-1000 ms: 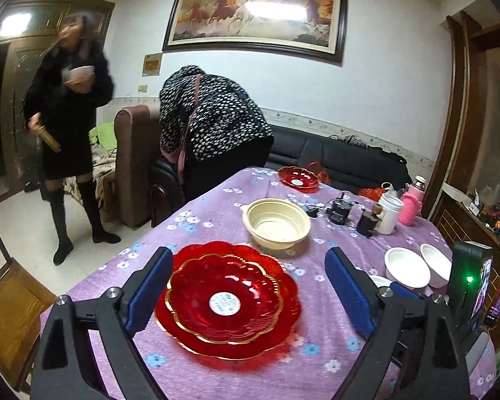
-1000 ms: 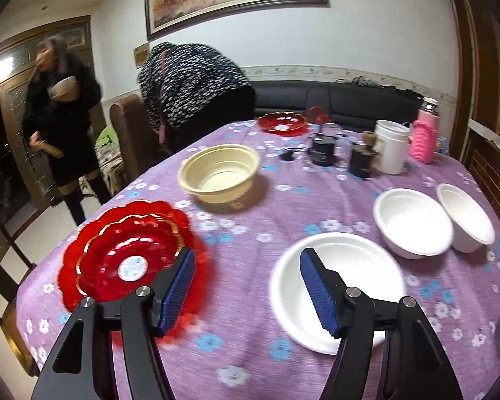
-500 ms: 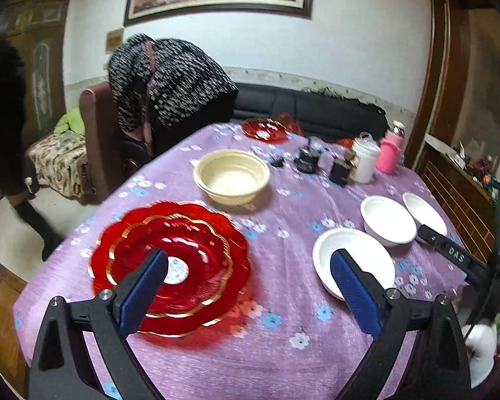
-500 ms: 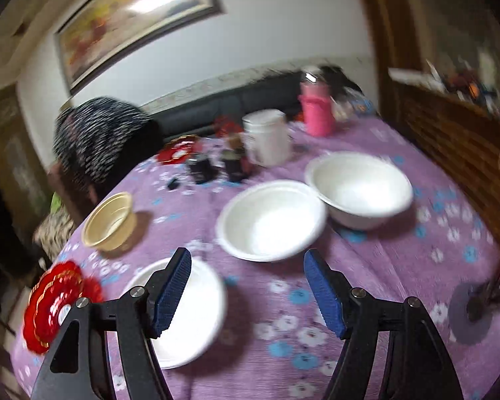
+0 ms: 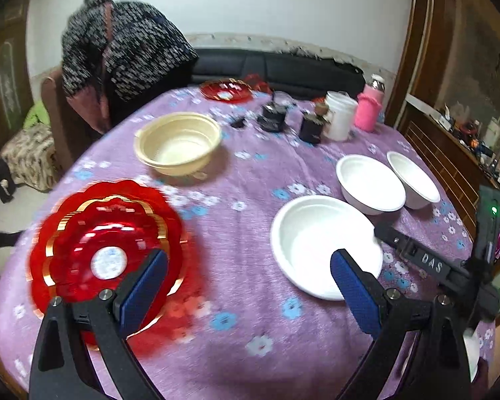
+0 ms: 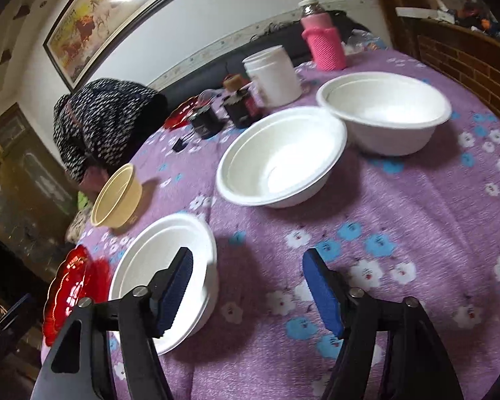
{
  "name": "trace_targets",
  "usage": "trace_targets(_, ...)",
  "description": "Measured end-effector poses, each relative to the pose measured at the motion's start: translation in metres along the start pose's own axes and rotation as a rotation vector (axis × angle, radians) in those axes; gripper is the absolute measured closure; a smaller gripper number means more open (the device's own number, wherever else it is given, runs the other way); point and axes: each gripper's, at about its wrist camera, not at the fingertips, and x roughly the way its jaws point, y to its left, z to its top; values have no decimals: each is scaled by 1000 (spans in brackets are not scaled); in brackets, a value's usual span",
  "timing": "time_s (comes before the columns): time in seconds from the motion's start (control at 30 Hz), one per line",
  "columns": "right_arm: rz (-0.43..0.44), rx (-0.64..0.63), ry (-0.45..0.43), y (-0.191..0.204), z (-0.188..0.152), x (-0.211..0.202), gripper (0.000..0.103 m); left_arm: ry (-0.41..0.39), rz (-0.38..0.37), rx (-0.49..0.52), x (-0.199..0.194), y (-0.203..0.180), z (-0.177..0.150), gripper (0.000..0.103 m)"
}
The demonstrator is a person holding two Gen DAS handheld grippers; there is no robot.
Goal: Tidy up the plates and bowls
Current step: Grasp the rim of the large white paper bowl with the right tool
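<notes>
A stack of red scalloped plates [image 5: 106, 243] lies at the table's near left, and shows at the left edge in the right wrist view [image 6: 70, 293]. A white plate [image 5: 316, 243] [image 6: 156, 273] lies near the front. Two white bowls stand to its right, one nearer [image 5: 370, 183] [image 6: 283, 156] and one farther [image 5: 413, 180] [image 6: 383, 110]. A cream bowl [image 5: 178, 143] [image 6: 116, 196] sits mid-left. A small red plate [image 5: 226, 90] lies at the far edge. My left gripper [image 5: 250, 286] is open and empty between the red plates and the white plate. My right gripper [image 6: 250, 290] is open and empty over the cloth, right of the white plate.
A purple flowered cloth [image 5: 250, 200] covers the round table. A white mug [image 5: 340, 116], a pink flask [image 5: 370, 110] and dark jars [image 5: 273, 116] stand at the back. A person [image 5: 123, 56] bends over at the far left. A wooden cabinet [image 5: 450, 153] stands on the right.
Both grippers have swung right. The left view now takes in the white plate and bowls. The right gripper has come closer to the two white bowls and tilted. Both stay open.
</notes>
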Motion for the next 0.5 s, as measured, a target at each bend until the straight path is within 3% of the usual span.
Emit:
trace_targets(0.2,17,3,32,4,-6,8,47,76,-44,-27,45,-9,21,5)
trace_targets(0.43,38,9,86,4,-11,18,51,211,-66,-14,99,-20,24,6)
trace_targets(0.5,45,8,97,4,-11,20,53,236,-68,2,108,-24,20,10)
